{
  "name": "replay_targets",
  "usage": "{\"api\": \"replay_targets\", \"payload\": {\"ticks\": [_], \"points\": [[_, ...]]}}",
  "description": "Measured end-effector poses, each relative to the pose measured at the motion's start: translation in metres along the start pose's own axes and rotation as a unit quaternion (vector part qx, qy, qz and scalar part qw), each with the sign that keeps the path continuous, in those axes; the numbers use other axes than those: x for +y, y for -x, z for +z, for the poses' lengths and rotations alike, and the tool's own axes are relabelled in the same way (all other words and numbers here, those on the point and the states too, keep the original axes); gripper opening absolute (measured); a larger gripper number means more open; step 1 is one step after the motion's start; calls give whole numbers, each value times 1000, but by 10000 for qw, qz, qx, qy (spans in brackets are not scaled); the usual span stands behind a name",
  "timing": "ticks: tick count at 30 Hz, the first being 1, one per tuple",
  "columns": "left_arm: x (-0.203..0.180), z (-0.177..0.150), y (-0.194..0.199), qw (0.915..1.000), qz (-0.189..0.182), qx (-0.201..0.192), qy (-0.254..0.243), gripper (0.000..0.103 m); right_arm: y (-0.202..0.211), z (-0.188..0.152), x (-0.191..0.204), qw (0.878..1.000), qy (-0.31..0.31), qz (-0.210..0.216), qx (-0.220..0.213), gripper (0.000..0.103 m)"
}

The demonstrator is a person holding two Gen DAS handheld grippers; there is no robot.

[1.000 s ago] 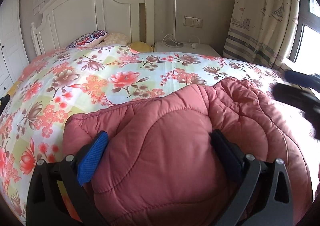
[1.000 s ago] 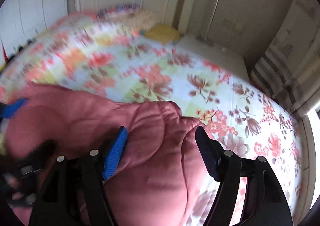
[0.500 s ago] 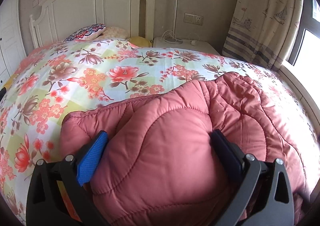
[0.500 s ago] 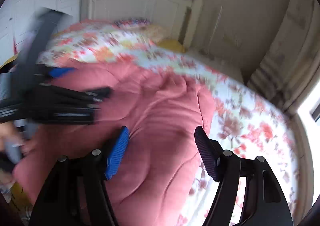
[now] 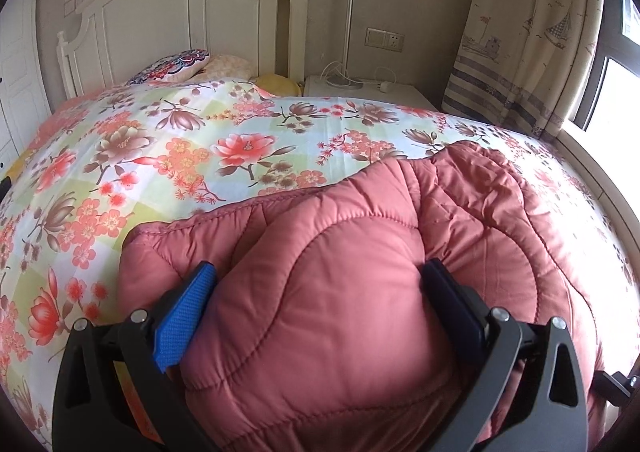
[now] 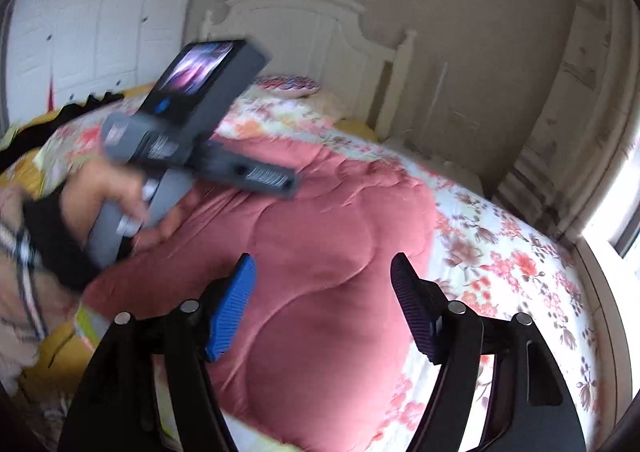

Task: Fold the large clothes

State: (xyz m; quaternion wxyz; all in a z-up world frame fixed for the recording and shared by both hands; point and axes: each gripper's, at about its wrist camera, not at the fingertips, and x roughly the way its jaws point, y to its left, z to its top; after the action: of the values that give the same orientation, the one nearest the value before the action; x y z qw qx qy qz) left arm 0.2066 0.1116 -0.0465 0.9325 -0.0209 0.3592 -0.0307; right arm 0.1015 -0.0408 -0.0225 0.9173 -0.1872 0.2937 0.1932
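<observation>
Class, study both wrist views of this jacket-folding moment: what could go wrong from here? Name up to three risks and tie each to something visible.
1. The left gripper straddles a thick bulge of the pink quilted jacket; its slick padding may slip out if pulled.
2. The right gripper is open above the jacket, holding nothing, so one side may sag or unfold.
3. The right view is blurred by motion, so a hurried regrasp might pinch the floral bedsheet too.
</observation>
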Motion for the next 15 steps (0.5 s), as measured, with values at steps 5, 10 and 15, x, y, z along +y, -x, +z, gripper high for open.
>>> {"api": "replay_targets", "payload": {"ticks": [5, 10, 15], "points": [[2, 1, 0, 10000, -9, 26, 44, 101, 5, -4, 13, 9996, 128, -244, -18, 74], [5, 0, 8, 10000, 53, 4, -20, 101, 15, -8, 59, 9972, 688, 136, -262, 74], [36, -24, 55, 9969, -282, -300, 671, 101, 0, -22, 81, 9929, 1177, -107, -160, 78]]}}
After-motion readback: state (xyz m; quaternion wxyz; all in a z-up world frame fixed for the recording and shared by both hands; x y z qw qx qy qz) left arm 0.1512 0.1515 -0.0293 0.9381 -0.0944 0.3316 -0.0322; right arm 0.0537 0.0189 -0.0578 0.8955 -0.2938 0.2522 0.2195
